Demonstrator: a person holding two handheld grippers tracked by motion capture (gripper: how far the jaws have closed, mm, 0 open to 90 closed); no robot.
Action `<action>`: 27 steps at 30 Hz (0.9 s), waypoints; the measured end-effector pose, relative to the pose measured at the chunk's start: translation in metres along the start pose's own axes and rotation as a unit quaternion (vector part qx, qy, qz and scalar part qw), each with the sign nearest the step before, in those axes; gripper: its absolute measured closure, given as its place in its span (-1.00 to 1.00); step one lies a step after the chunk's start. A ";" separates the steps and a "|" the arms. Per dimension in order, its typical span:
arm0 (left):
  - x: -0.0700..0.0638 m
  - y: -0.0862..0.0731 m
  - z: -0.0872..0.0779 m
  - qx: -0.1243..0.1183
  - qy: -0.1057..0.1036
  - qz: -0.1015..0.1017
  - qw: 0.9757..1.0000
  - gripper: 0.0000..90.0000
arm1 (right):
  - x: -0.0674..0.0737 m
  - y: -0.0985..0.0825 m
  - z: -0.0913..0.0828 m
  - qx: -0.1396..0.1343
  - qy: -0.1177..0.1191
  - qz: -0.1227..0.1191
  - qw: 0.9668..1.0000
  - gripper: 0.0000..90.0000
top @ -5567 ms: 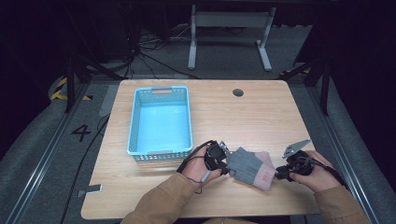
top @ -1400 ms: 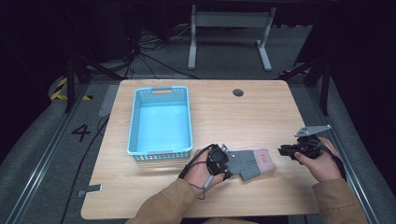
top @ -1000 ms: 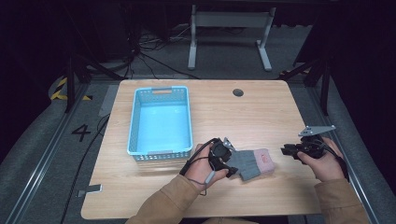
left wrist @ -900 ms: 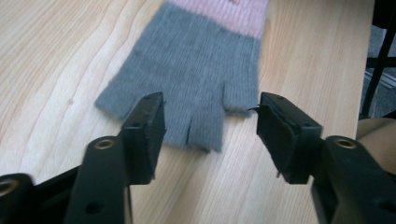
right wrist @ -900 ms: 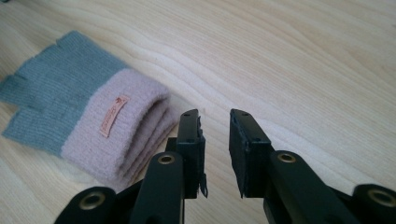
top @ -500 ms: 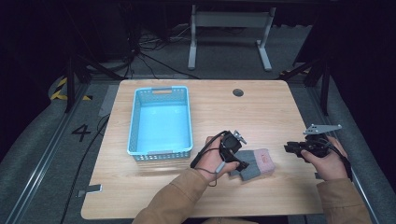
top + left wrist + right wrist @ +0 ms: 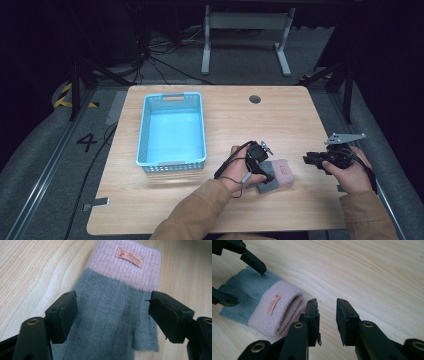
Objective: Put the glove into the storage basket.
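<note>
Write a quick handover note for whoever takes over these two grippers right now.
Left gripper: open, jaws on either side of the grey part of the folded glove, not clamped.
Right gripper: holds nothing, jaws slightly apart, off to the right of the glove.
The glove lies folded, pink cuff toward the right gripper, on the table near the front edge. The blue basket stands to its left with nothing in it.
Likely left: grip the glove and put it in the basket.
</note>
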State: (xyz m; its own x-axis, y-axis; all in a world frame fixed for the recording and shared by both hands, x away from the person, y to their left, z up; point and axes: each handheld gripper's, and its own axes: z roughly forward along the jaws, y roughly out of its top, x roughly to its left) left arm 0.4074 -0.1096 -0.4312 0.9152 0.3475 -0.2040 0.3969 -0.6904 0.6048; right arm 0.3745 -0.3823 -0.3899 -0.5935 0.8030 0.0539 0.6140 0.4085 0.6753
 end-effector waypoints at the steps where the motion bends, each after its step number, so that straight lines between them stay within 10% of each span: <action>1: 0.000 0.000 0.002 -0.002 0.004 0.005 1.000 -0.48 | 0.000 0.000 0.000 -0.001 0.001 0.001 1.000 0.59; 27: -0.011 0.000 0.022 0.032 0.064 0.044 0.996 -0.63 | 0.002 -0.001 0.004 0.000 0.015 0.005 1.000 0.48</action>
State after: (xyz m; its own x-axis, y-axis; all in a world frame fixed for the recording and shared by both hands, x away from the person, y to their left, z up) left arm 0.3990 -0.1273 -0.4456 0.9320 0.3588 -0.0506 0.3229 -0.7590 0.5653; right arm 0.3748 -0.3793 -0.3929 -0.6023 0.7940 0.0824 0.6196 0.4000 0.6753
